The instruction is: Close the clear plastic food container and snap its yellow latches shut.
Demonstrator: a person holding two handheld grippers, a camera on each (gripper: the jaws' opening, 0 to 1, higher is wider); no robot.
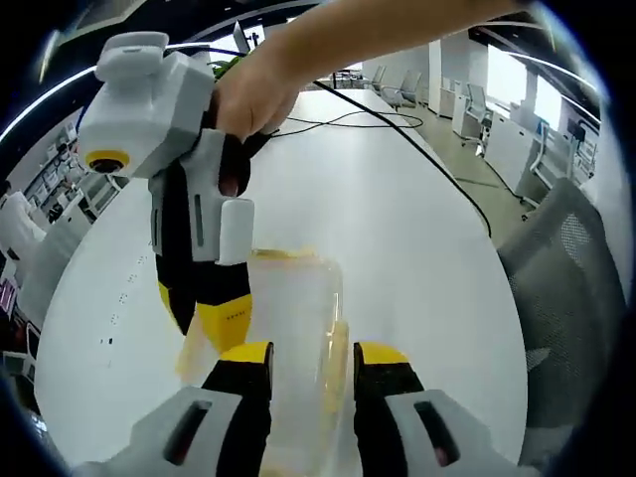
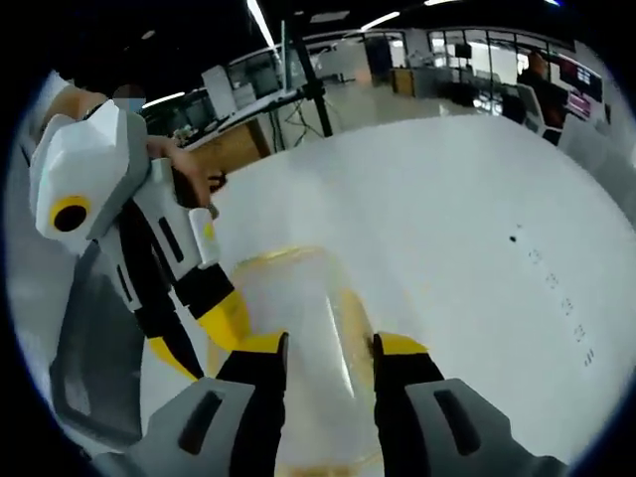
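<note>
1. In the left gripper view, the left gripper [image 1: 311, 360] is rising from the bottom edge with its yellow-tipped jaws standing apart, and the clear plastic food container [image 1: 294, 308] is sitting in the gap between them; whether the jaws are pressing its walls or just framing it, I cannot tell.
2. In the right gripper view, the right gripper [image 2: 329, 350] is likewise reaching forward with its jaws parted on either side of the container [image 2: 298, 328], and whether it is gripping cannot be told here either.
3. The container is resting on the white table [image 1: 397, 229], just in front of both pairs of jaws, with the two grippers meeting it from opposite sides.
4. Its walls are looking cloudy-clear, with yellow showing along the top rim and down one side, where the latches would be; nothing can be made out inside it, and whether the lid is fully seated is too blurred to tell.
5. In the left gripper view, the right gripper [image 1: 214, 313] is coming down from the upper left, held by a hand [image 1: 253, 94], its yellow tips touching or just beside the container's far left side.
6. In the right gripper view, the left gripper [image 2: 204, 333] is slanting in from the left, its yellow tips close against the container's left side.
7. A black cable [image 1: 397, 124] is trailing across the table beyond, and a grey mesh chair [image 1: 571, 268] is standing at the table's right edge.
</note>
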